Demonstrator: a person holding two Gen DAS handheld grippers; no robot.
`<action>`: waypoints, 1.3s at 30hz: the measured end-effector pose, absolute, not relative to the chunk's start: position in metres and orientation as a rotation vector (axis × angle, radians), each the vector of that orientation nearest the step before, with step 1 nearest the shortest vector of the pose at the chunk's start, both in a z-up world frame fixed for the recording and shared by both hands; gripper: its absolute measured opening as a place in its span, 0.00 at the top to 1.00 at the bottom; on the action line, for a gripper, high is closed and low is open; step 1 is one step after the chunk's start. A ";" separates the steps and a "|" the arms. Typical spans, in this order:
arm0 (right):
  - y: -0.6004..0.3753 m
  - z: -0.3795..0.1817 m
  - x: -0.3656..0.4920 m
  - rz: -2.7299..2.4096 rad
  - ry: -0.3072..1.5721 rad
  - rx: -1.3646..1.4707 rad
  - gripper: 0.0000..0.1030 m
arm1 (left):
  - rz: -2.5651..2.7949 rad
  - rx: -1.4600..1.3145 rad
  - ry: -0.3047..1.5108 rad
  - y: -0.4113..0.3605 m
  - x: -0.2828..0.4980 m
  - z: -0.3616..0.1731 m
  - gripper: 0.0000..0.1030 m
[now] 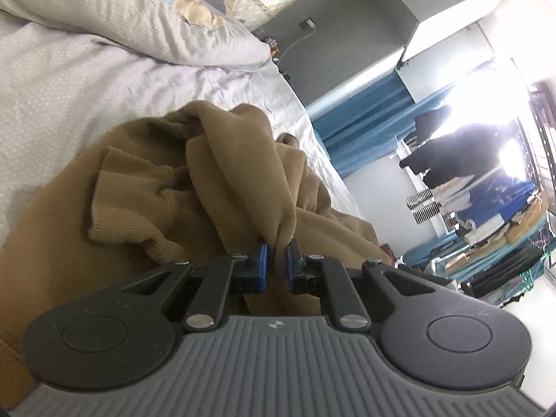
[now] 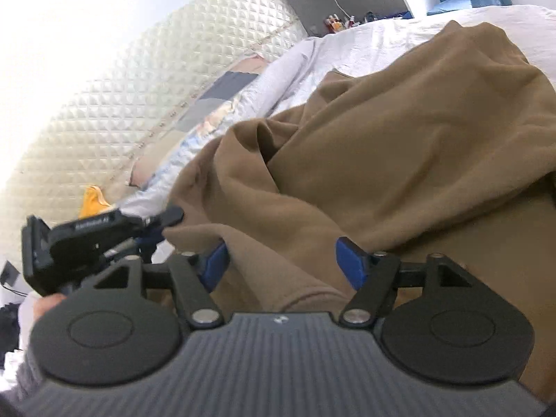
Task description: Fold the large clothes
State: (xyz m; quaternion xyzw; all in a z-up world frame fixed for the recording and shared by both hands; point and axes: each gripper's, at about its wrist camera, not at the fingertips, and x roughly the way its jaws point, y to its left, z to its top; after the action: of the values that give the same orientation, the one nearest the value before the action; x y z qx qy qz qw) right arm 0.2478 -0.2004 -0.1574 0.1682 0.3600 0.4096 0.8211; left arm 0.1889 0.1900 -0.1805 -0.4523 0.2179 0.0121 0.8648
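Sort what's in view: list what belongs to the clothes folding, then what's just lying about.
Belongs to the job:
brown garment
left claw, shut on a fold of it
right claw, open over it
bed sheet

Lying about:
pillow
yellow cloth
padded headboard

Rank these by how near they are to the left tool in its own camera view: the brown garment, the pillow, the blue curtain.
1. Brown garment: pinched in the left tool.
2. Pillow: upper left, on the bed beyond the garment.
3. Blue curtain: right, past the bed's edge, across the room.
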 end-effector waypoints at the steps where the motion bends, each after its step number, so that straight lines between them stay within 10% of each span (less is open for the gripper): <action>1: -0.200 -0.156 0.249 0.908 0.777 0.361 0.31 | 0.034 -0.948 0.453 0.191 0.188 -0.179 0.88; 24: -0.170 -0.204 0.271 0.761 0.969 0.237 0.25 | 0.134 -0.968 0.507 0.202 0.184 -0.186 0.88; 26: -0.171 -0.209 0.274 0.877 1.014 0.347 0.43 | 0.139 -0.978 0.506 0.203 0.184 -0.187 0.88; 31: -0.160 -0.215 0.267 0.985 1.031 0.450 0.52 | 0.152 -0.988 0.507 0.205 0.183 -0.188 0.88; 34: -0.155 -0.219 0.267 0.911 1.065 0.417 0.81 | 0.151 -0.989 0.510 0.206 0.184 -0.188 0.88; 39: -0.147 -0.203 0.264 0.849 1.058 0.345 0.91 | 0.146 -0.997 0.504 0.207 0.182 -0.186 0.88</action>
State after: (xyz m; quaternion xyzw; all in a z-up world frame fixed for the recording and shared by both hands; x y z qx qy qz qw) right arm 0.2638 -0.1470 -0.2033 0.1589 0.4869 0.3905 0.7650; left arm 0.1817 0.2068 -0.1859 -0.4726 0.2390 0.0691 0.8454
